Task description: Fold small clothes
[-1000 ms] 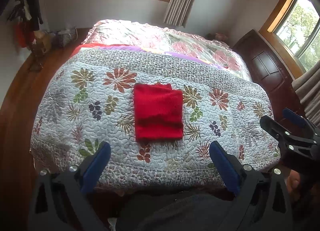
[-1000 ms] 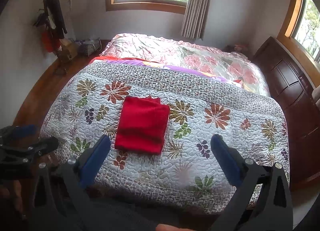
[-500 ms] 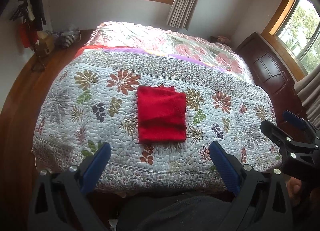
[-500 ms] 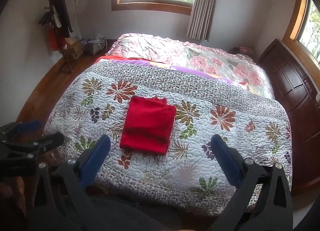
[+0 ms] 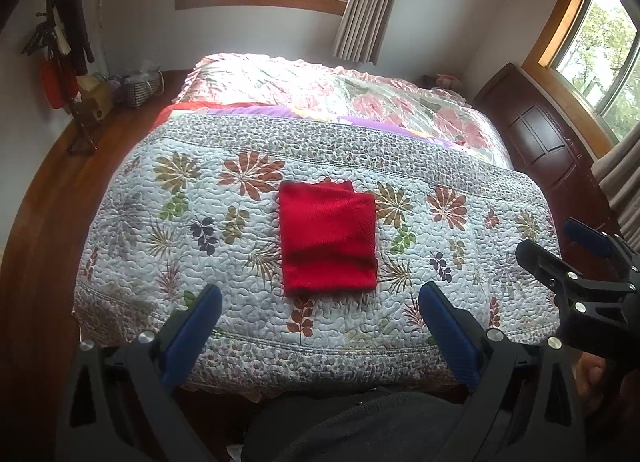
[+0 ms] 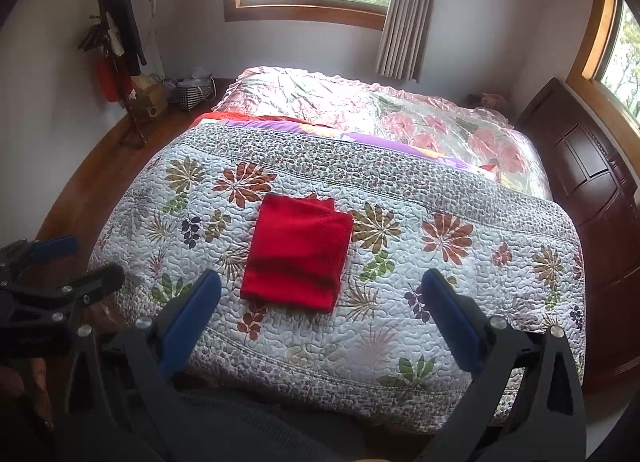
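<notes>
1. Red knit fabric, folded into a neat rectangle, lies flat on a floral quilt (image 5: 168, 229) covering the near end of a bed; this red garment (image 5: 327, 238) sits near the quilt's middle, touched by neither tool.

2. The left gripper (image 5: 320, 304) hangs above the foot of the bed, its blue-padded fingers spread wide apart and holding nothing.

3. The right gripper (image 6: 320, 288) is held likewise, jaws wide and empty, the garment lying ahead between its finger lines.

4. Only the left wrist view shows the right gripper from outside, at the frame's right edge, and a second curtain (image 5: 620, 177) beside the side window.

5. Only the right wrist view shows the left gripper from outside, at the frame's left edge, with part of the hand (image 6: 24, 386) gripping it.

6. Both views share a coat stand (image 6: 114, 41) in the far left corner, a striped basket (image 6: 196, 91) on the wooden floor, and a dark wooden headboard (image 6: 592, 173) at right.
</notes>
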The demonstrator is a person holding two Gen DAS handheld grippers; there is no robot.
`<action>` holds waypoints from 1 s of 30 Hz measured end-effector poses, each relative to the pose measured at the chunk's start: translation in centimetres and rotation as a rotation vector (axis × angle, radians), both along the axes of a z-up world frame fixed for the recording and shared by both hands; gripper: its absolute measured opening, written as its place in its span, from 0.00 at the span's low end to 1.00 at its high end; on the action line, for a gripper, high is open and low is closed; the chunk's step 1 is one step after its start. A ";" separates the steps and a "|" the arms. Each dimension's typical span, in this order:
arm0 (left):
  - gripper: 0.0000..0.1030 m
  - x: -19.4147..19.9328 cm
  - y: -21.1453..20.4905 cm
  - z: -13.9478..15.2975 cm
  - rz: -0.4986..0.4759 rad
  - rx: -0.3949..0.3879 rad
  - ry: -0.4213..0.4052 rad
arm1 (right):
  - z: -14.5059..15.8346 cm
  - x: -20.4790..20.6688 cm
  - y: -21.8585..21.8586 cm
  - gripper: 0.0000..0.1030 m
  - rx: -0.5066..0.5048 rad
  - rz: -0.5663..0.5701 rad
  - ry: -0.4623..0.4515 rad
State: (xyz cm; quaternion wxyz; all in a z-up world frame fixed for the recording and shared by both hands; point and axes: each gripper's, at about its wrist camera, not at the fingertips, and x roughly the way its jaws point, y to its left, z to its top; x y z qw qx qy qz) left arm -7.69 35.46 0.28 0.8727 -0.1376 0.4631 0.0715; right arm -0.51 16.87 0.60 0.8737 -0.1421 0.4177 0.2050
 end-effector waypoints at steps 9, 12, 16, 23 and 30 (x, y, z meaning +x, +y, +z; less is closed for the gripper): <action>0.96 0.2 0.3 0.6 0.004 0.022 -0.012 | 0.5 0.1 0.7 0.97 -0.003 0.006 -0.015; 0.96 0.2 0.4 0.8 0.005 0.031 -0.017 | 0.7 0.1 0.7 0.97 -0.002 0.004 -0.019; 0.96 0.5 0.4 0.9 -0.003 0.045 -0.012 | 0.6 0.3 0.8 0.97 -0.004 0.002 -0.006; 0.96 0.9 0.3 0.9 -0.022 0.050 -0.001 | 0.5 0.5 0.7 0.97 0.003 -0.011 0.003; 0.96 1.2 0.6 1.1 -0.026 0.057 0.002 | 0.5 0.7 1.1 0.97 0.002 -0.008 0.007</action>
